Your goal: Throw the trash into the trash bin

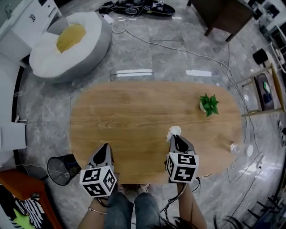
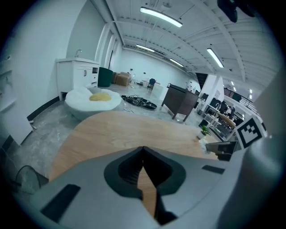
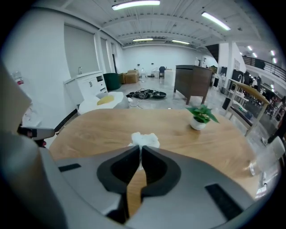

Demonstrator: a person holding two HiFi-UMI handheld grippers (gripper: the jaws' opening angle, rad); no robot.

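A crumpled white tissue (image 1: 174,131) is pinched at the tips of my right gripper (image 1: 175,137), just above the near right part of the oval wooden table (image 1: 134,112). In the right gripper view the tissue (image 3: 144,139) sticks out beyond the closed jaws of the right gripper (image 3: 140,149). My left gripper (image 1: 107,146) hangs over the table's near left edge, shut with nothing in it; its jaws meet in the left gripper view (image 2: 143,149). A black mesh trash bin (image 1: 61,169) stands on the floor left of the table's near corner, close to the left gripper.
A small potted plant (image 1: 208,104) stands on the table's right side. A clear cup (image 1: 237,148) lies at the right edge. A grey and white bean bag (image 1: 67,42) sits far left; cables (image 1: 134,8) and a dark cabinet (image 1: 223,15) lie beyond.
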